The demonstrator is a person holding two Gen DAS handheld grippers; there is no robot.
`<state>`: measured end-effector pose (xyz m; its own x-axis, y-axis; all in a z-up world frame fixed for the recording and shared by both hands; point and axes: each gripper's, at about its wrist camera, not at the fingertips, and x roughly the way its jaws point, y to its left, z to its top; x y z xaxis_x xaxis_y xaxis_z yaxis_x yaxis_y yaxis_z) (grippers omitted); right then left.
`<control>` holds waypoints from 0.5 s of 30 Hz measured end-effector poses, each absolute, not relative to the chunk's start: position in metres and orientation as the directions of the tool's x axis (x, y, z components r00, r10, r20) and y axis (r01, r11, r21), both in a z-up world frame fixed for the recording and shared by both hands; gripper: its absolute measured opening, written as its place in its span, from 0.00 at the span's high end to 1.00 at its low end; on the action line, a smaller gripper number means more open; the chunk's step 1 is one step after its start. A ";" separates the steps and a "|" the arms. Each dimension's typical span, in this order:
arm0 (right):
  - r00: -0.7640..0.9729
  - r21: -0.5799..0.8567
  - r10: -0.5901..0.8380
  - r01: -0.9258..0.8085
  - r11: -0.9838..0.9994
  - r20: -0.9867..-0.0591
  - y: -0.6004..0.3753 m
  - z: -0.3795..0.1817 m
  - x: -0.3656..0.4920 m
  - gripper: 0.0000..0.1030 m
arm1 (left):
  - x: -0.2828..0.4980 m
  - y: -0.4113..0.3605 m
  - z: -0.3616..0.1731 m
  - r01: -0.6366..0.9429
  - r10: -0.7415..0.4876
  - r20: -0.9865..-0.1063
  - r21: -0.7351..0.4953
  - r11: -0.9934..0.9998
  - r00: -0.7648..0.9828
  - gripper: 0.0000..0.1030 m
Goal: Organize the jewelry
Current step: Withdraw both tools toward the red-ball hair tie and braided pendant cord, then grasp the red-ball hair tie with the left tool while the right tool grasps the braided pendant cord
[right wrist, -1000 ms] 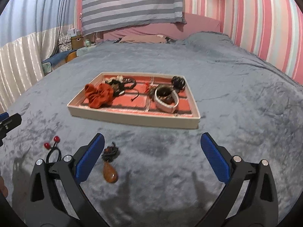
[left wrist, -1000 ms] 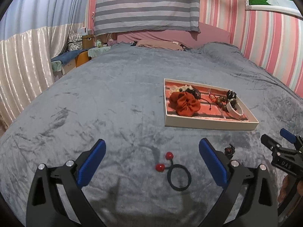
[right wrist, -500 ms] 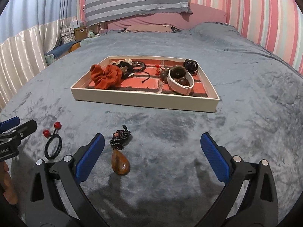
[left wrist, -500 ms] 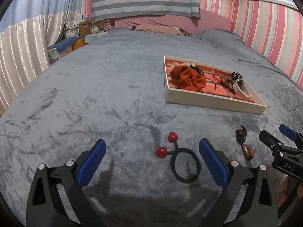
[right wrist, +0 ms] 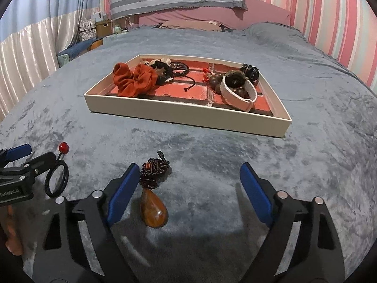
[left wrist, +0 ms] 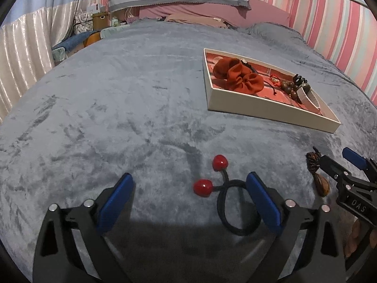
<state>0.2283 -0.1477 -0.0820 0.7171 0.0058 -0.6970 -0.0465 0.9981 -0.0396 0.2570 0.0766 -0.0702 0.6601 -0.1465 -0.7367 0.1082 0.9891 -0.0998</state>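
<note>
A black hair tie with two red beads point(left wrist: 226, 195) lies on the grey blanket between the fingers of my open left gripper point(left wrist: 188, 202), close to the right finger. It also shows in the right wrist view point(right wrist: 56, 176). An amber teardrop pendant on a dark cord point(right wrist: 153, 202) lies just inside the left finger of my open right gripper point(right wrist: 188, 191); it also shows in the left wrist view point(left wrist: 318, 176). A cream tray point(right wrist: 188, 115) with a red lining holds a rust scrunchie point(right wrist: 134, 80), wooden beads, a white band point(right wrist: 238, 94) and dark hair ties.
The grey blanket point(left wrist: 106, 99) covers the whole bed. The tray point(left wrist: 271, 110) lies ahead to the right of the left gripper. Pink striped wall on the right, curtain and clutter on the left, pillows at the far end.
Both grippers have lowered and moved forward toward the blanket. The hair tie now sits between the left fingers and the pendant by the right gripper's left finger. Both stay open.
</note>
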 end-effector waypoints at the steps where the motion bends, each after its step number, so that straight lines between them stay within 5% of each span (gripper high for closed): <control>1: 0.713 -0.039 0.008 -0.050 0.998 -0.701 -0.147 -0.083 0.230 0.23 | 0.260 0.076 -0.072 0.112 -0.151 -0.744 -0.103 0.988 0.651 0.19; 10: 0.682 -0.037 0.029 -0.082 0.996 -0.731 -0.136 -0.094 0.245 0.35 | 0.265 0.070 -0.080 0.114 -0.127 -0.755 -0.070 0.991 0.643 0.29; 15: 0.664 -0.036 0.034 -0.091 0.995 -0.747 -0.134 -0.100 0.248 0.56 | 0.267 0.059 -0.082 0.143 -0.133 -0.752 -0.052 0.988 0.646 0.47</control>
<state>0.2479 -0.1341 -0.0999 0.6641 0.0336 -0.7469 -0.0911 0.9952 -0.0362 0.2672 0.0589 -0.0823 0.6458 -0.1329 -0.7519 0.1428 0.9884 -0.0521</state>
